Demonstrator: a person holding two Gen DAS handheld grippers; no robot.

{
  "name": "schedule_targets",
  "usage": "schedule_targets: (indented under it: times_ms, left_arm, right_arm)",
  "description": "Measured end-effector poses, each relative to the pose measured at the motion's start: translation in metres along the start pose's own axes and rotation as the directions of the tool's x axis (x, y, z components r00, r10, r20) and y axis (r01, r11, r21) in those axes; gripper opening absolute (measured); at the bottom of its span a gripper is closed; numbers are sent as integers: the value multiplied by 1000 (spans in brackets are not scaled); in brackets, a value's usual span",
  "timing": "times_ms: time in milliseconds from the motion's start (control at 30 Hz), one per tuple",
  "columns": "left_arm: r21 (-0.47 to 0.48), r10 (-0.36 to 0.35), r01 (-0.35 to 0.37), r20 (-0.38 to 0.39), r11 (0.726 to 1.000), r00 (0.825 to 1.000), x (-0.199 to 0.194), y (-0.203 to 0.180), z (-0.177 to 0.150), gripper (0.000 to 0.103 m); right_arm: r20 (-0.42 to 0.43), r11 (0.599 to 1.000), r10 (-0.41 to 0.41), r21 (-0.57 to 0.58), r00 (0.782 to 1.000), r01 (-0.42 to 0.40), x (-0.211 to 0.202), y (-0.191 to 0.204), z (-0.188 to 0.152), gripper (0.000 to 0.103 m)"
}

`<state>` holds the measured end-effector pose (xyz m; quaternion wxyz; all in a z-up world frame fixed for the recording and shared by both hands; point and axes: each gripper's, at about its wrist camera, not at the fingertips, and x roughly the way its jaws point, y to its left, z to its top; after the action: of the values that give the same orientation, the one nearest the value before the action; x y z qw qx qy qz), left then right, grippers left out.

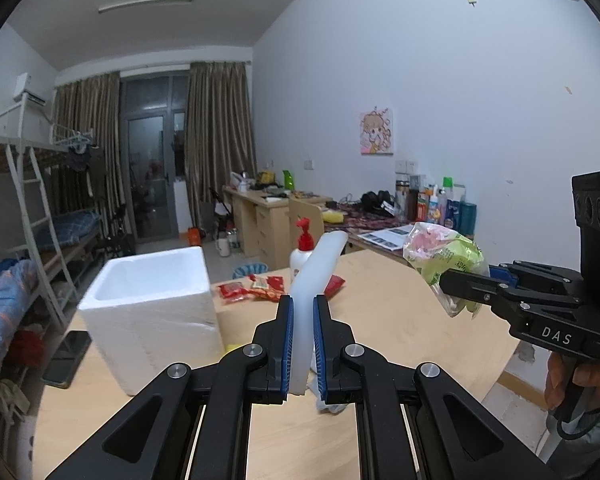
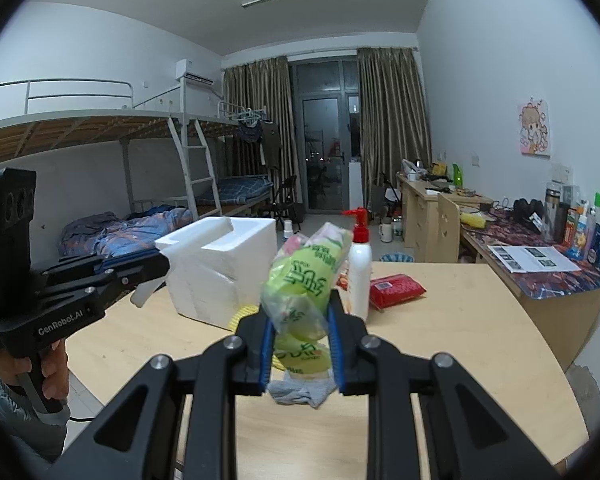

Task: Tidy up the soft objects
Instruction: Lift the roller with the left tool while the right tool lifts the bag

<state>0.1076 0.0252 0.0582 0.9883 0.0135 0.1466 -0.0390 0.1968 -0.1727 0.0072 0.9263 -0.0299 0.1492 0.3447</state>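
Item 1: white, flat, flexible strip of translucent rubbery material point(image 1: 318, 264). Clamped between the blue pads of the left tongs point(image 1: 300, 308), rising from lower centre of the left wrist view to mid-frame, its tip curling right, held clear above the bench. In the right wrist view only its white end point(image 2: 142, 294) shows below the left tongs at left of frame.

Item 2: clear plastic bag of green and pink printed soft packs point(image 2: 304, 280). Clamped in the right tongs point(image 2: 300, 312), centre of the right wrist view, standing up past the fingertips, off the bench. In the left wrist view the same bag point(image 1: 444, 254) sits at right of frame.

Item 3: grey crumpled cloth point(image 2: 302, 392). Lying on the bench directly under the right tongs, lower centre.

Item 4: yellow object point(image 2: 242, 314), partly hidden beside the foam box; kind not legible.

Item 5: white open-topped polystyrene foam box point(image 1: 152, 300). Standing on the bench, left of centre in the left wrist view.

Item 6: white pump bottle with red head point(image 2: 358, 264). Upright on the bench, just right of the bag in the right wrist view.

Item 7: red flat packet point(image 2: 396, 290), right of the bottle; further red snack wrappers point(image 1: 252, 288) lie between box and bottle.

Item 8: black phone point(image 1: 66, 358), at the bench's left edge.

Support: pale wooden bench point(image 2: 460, 340).
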Motion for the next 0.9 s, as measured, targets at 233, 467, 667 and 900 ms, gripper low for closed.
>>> schedule_targets:
  times_ms: [233,467,667,900]
  left_arm:
    - [-15,75,-75,10,997,997,-17,12,-1,10]
    - [-40,148,-147,13,988,989,-28,29,-6,10]
    - [-74,199,-199,-5,977,980,-29,45,-9,10]
    - [-100,262,-261,-2,960,965,-39,62,-12,10]
  right_arm:
    - [7,998,55,-19,998,-55,8,13,1,28]
    - [-4,993,115,-40,993,-115,24,29,2,28]
    - [-12,982,176,-63,984,-176,37,45,3,28]
    - [-30,965,246,-88,969,-248,54,64,4,28]
